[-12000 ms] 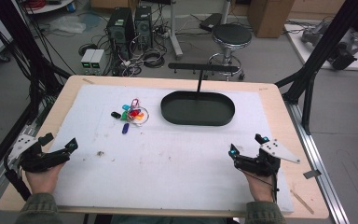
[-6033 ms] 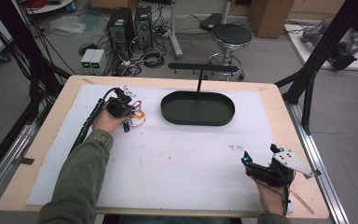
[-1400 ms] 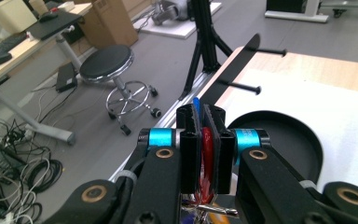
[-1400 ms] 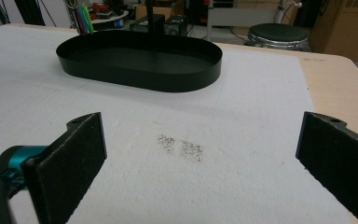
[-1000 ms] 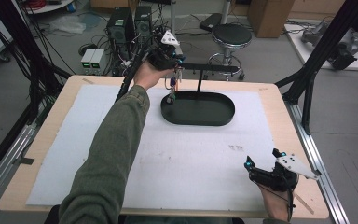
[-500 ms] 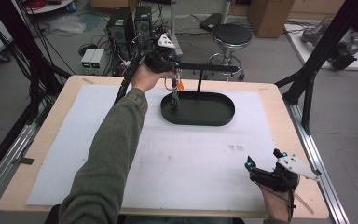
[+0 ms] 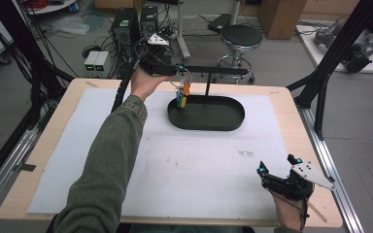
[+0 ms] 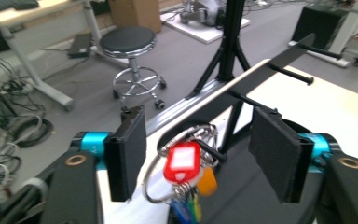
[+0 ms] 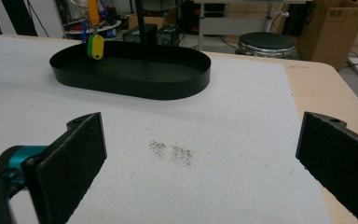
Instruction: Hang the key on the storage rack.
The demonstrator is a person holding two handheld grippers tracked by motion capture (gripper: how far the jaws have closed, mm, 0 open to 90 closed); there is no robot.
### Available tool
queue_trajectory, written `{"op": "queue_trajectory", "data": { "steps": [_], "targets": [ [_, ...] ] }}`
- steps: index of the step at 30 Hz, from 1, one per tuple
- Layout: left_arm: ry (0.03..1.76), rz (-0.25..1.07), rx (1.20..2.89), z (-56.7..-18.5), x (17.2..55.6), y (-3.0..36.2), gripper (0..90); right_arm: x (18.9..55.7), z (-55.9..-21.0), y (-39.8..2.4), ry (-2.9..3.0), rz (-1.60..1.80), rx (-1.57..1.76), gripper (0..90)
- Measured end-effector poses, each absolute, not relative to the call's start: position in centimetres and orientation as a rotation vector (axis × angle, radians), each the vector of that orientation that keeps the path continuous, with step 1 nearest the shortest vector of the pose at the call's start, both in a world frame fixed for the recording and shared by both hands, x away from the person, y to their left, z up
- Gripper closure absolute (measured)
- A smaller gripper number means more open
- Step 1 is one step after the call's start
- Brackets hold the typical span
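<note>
Since a second ago the left gripper point(image 8: 196, 154) has edged along the black rack's crossbar point(image 7: 213, 71), and its jaws have just been opening: they now stand well apart with the bunch of keys point(image 8: 186, 177) between them, pads touching nothing. That bunch, with its red tag and coloured fobs, hangs by its ring on a short peg point(image 8: 214, 151) of the bar, dangling over the 9 o'clock end of the oval black tray point(image 7: 233, 124), which sits toward 12 o'clock on the table point(image 7: 291, 97).

Down at 5 o'clock the right gripper point(image 7: 278, 175) rests on the white mat point(image 7: 184, 165), jaws wide and empty.

My worry is the withdrawal. The ring seems to sit near the peg's tip, so if a pad brushes it on the way back, the keys could slide off into the tray or be dragged off with the gripper.
</note>
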State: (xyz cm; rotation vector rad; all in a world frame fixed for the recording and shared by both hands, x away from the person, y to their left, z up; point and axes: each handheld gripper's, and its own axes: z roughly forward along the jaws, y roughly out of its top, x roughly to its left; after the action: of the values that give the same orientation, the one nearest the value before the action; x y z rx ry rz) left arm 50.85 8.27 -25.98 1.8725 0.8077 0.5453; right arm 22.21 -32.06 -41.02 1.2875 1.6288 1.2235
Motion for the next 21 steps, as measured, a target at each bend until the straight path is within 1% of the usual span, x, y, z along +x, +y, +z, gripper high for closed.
{"op": "queue_trajectory", "data": {
  "steps": [3,5,8,11,16,21],
  "targets": [
    [0.835,0.53,1.873,-26.3,50.8,8.8,16.8,22.2,-41.0,-32.0,1.631,1.226,1.294,0.5],
    [0.855,0.514,1.859,-26.5,50.8,9.3,10.0,22.3,-41.1,-32.0,1.636,1.227,1.295,0.6],
    [0.893,0.504,1.853,-26.7,50.8,10.2,2.6,22.4,-41.1,-32.0,1.646,1.223,1.296,0.5],
    [0.887,0.497,1.845,-26.9,50.5,11.1,1.7,22.6,-41.2,-31.9,1.656,1.223,1.302,0.6],
    [0.902,0.536,1.826,-27.3,49.8,12.6,1.7,22.7,-41.2,-31.8,1.662,1.221,1.305,0.5],
    [0.907,0.526,1.81,-27.8,49.1,14.3,1.7,23.0,-41.3,-31.7,1.675,1.217,1.303,0.6]
  ]
}}
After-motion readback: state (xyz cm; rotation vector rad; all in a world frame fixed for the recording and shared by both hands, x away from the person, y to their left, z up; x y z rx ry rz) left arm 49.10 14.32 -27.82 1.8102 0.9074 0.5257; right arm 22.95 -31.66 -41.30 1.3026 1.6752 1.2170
